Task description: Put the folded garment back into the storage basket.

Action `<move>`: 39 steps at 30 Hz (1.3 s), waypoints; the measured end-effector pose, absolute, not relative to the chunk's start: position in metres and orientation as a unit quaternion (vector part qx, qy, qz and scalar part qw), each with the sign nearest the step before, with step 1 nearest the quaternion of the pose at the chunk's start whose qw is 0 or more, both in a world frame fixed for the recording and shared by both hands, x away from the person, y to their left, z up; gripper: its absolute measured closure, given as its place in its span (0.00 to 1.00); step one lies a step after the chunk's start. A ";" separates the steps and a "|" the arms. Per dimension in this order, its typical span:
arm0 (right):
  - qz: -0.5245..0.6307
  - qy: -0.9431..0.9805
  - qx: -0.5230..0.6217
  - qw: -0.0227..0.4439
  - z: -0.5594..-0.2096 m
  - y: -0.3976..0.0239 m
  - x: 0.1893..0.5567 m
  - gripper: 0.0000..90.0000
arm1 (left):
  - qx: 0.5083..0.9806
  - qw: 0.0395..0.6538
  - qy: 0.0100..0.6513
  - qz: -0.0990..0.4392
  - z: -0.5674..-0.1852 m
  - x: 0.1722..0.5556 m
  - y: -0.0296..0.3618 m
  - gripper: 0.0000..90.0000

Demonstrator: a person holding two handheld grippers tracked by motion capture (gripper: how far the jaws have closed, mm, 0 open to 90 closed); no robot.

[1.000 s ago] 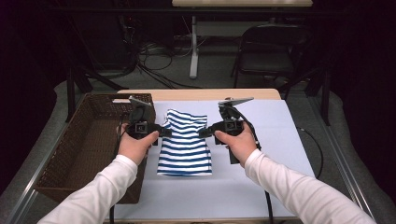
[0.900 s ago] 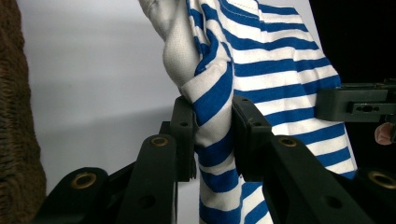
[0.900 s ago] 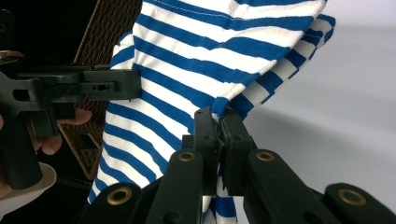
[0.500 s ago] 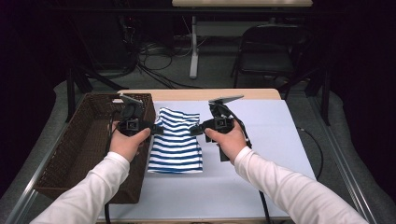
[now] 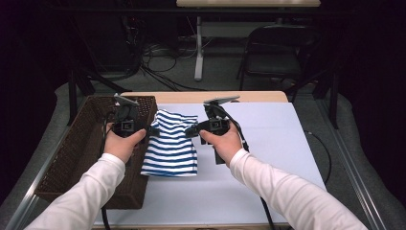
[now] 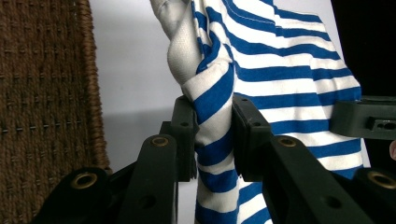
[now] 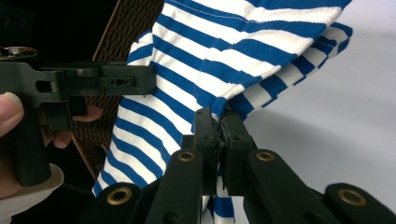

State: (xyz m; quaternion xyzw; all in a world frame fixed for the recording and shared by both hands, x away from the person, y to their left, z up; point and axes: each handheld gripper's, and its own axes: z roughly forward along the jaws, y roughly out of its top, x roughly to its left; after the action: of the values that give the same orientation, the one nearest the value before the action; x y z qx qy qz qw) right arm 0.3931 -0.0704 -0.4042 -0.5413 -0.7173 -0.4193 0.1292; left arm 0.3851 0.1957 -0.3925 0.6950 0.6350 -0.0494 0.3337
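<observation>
The striped shirt [image 5: 171, 146], folded into a blue-and-white block, hangs between the two grippers just beside the wicker basket [image 5: 72, 158], its top edge lifted and its lower hem trailing on the pale table cover [image 5: 277, 143] next to the basket's near corner. It looks like thin, light knit cotton: soft, limp and ready to sag or unfold wherever it is not supported, so a hold at the two upper corners, kept level and apart, suits it best. The left gripper [image 6: 212, 135], on the basket side of the shirt, has its jaws closed on a bunched fold of striped cloth at that corner. The right gripper [image 7: 218, 140], on the side of the shirt away from the basket, is pinched nearly flat on the opposite corner, with only a thin layer of fabric between its pads. The basket stands open and seems the likely destination; a loose lower fold could catch its rim.
</observation>
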 end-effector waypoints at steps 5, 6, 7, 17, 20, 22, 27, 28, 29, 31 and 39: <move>-0.420 -0.717 -0.541 0.133 -0.403 -0.064 0.394 0.97 | 0.694 0.332 0.638 -0.046 -0.391 0.387 0.202 0.81; -0.422 -0.715 -0.542 0.132 -0.403 -0.063 0.394 0.97 | 0.693 0.331 0.639 -0.045 -0.391 0.387 0.203 0.81; -0.421 -0.717 -0.539 0.132 -0.403 -0.061 0.395 0.97 | 0.693 0.331 0.639 -0.044 -0.391 0.387 0.204 0.81; -0.427 -0.718 -0.534 0.133 -0.400 -0.046 0.395 0.97 | 0.689 0.325 0.647 -0.037 -0.389 0.391 0.217 0.81; -0.425 -0.721 -0.531 0.130 -0.400 -0.041 0.395 0.97 | 0.689 0.322 0.648 -0.035 -0.388 0.391 0.220 0.81; -0.425 -0.722 -0.531 0.129 -0.399 -0.037 0.395 0.97 | 0.689 0.320 0.650 -0.034 -0.388 0.392 0.222 0.81; -0.427 -0.722 -0.529 0.128 -0.399 -0.031 0.396 0.97 | 0.685 0.319 0.654 -0.033 -0.387 0.393 0.229 0.81; -0.426 -0.722 -0.529 0.129 -0.399 -0.030 0.396 0.97 | 0.686 0.319 0.653 -0.033 -0.387 0.393 0.230 0.81; -0.427 -0.721 -0.530 0.128 -0.399 -0.028 0.396 0.97 | 0.683 0.321 0.655 -0.033 -0.387 0.393 0.231 0.81; -0.428 -0.720 -0.531 0.129 -0.399 -0.026 0.396 0.97 | 0.681 0.322 0.657 -0.034 -0.387 0.393 0.234 0.81; -0.430 -0.721 -0.528 0.128 -0.397 -0.016 0.398 0.97 | 0.679 0.326 0.658 -0.029 -0.387 0.393 0.244 0.81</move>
State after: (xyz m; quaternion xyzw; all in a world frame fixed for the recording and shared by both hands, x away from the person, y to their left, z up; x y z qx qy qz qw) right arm 0.3978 -0.0165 -0.3973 -0.5282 -0.7212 -0.4297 0.1276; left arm 0.3934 0.2442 -0.3865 0.6785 0.6578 -0.0290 0.3257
